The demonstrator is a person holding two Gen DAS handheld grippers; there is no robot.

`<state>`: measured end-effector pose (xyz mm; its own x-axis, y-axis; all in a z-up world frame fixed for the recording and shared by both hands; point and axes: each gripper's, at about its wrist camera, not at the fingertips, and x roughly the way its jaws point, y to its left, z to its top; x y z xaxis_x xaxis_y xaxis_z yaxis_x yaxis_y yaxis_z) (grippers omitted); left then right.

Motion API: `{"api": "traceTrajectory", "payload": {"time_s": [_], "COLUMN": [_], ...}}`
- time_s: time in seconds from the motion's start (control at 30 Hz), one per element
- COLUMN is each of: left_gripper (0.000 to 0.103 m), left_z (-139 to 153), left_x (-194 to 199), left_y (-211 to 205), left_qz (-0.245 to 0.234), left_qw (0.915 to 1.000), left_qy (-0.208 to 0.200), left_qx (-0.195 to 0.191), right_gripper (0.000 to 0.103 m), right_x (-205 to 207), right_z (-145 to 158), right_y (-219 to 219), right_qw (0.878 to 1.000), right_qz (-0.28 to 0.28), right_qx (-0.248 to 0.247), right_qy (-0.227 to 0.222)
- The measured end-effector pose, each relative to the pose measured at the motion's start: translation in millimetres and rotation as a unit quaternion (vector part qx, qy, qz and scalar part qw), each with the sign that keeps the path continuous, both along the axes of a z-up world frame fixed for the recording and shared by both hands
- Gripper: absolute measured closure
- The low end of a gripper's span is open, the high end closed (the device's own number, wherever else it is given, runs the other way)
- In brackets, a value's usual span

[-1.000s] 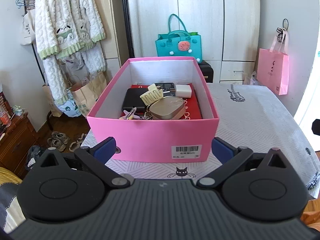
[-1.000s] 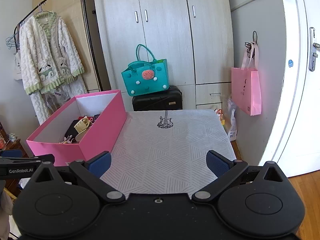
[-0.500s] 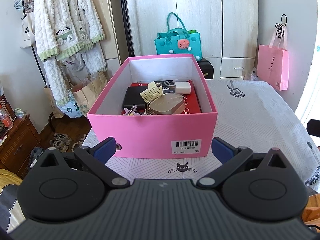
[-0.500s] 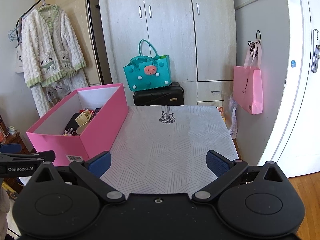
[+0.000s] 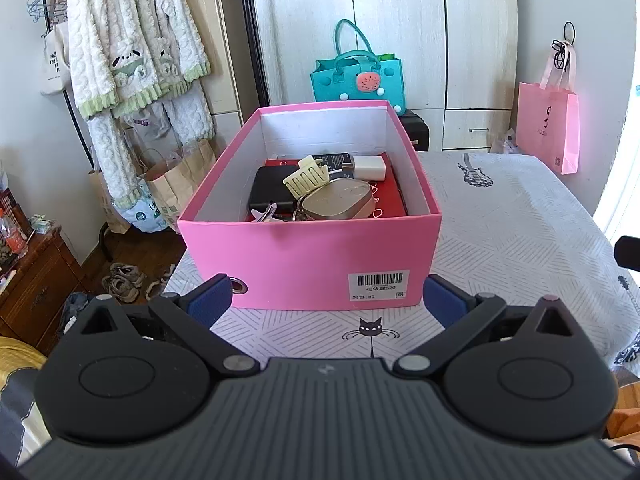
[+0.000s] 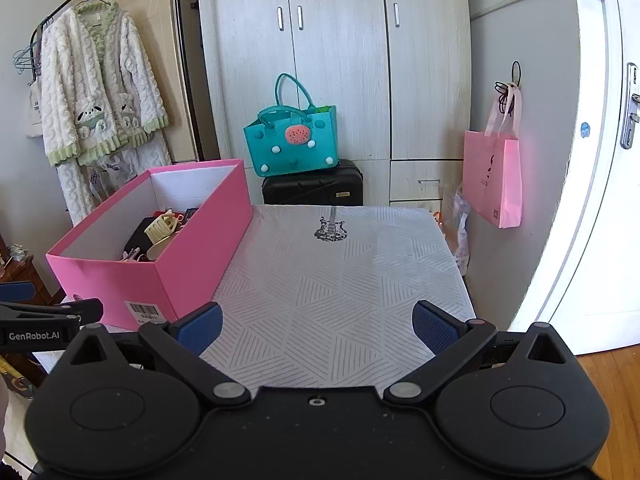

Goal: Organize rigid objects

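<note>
Bedroom setup with a wardrobe (image 6: pixel 332 60) at the back, and a table under a patterned grey cloth (image 6: pixel 344 280) where a pink shoebox (image 5: pixel 312 256) sits on the near left part. Everything rigid looks to be already in that box, since the cloth beside it is bare as far as I can see. Left gripper (image 5: pixel 326 300) hangs just in front of the box's short labelled wall, fingers spread wide with nothing between them; right gripper (image 6: pixel 316 326) sits off to the box's right over bare cloth, fingers also wide apart and empty. My guess is the sorting is basically done or it's at a check-over stage. If anything more goes in or gets shifted, I'd come in from above the rim, not from the front, because that wall is tall and the box would probably slide on the cloth if bumped. Inside the box: a red flat thing (image 5: pixel 390 198) on the bottom, a black case (image 5: pixel 268 192) toward the left wall, a cream hair claw (image 5: pixel 306 179) on top of it, a white charger plug (image 5: pixel 366 168) toward the back, and a rounded tan case (image 5: pixel 340 205) with keys beside it near the front wall.
</note>
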<state>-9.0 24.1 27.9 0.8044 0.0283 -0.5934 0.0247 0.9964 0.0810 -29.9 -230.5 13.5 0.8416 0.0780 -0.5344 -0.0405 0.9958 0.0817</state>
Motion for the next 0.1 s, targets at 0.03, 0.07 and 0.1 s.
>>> {"api": "traceTrajectory", "payload": {"time_s": [0.03,0.07,0.1], "left_gripper": [0.0,0.0,0.0], "left_z": [0.2,0.4,0.6], "left_x": [-0.4,-0.5,-0.5], "left_y": [0.2,0.5,0.5], "left_qz": [0.0,0.001,0.002], "left_qw": [1.0,1.0,1.0], "left_qy": [0.0,-0.001,-0.001], "left_qx": [0.0,0.0,-0.001], "right_gripper": [0.0,0.0,0.0], "right_x": [-0.4,-0.4,-0.4], "right_z": [0.1,0.1,-0.1], "right_y": [-1.2,-1.2,-1.4], "right_qw": [1.0,1.0,1.0], "right_qz": [0.0,0.0,0.0], "right_qx": [0.001,0.001,0.0], "right_qy": [-0.001,0.0,0.0]}}
